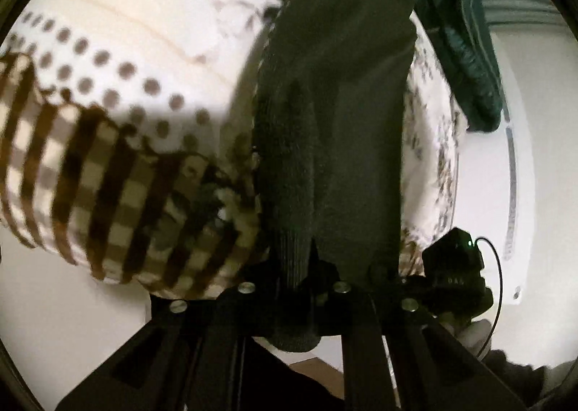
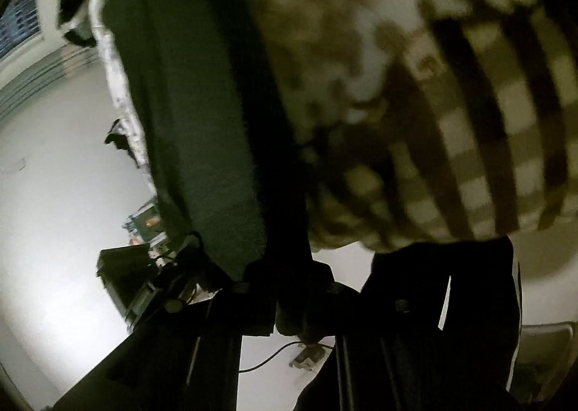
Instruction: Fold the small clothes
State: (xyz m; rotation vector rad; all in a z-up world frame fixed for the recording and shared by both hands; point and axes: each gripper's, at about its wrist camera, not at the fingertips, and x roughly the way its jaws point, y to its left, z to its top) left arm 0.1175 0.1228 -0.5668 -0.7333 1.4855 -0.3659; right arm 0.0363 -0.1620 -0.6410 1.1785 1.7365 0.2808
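A dark grey-green knit garment [image 1: 332,121] hangs stretched in front of the left wrist camera, its ribbed edge pinched in my left gripper [image 1: 310,266], which is shut on it. The same dark garment [image 2: 202,114] runs up the right wrist view, and my right gripper [image 2: 289,288] is shut on its lower edge. Both fingertips are hidden under the cloth. The garment hangs over a patterned bed cover [image 1: 119,172] with brown checks and dots.
A dark teal garment [image 1: 466,49] lies at the upper right of the bed. The checked cover [image 2: 469,121] fills the right of the right wrist view. White floor [image 2: 54,158], a dark box [image 2: 126,273] and cables lie beyond. A dark trouser leg [image 2: 451,302] is close.
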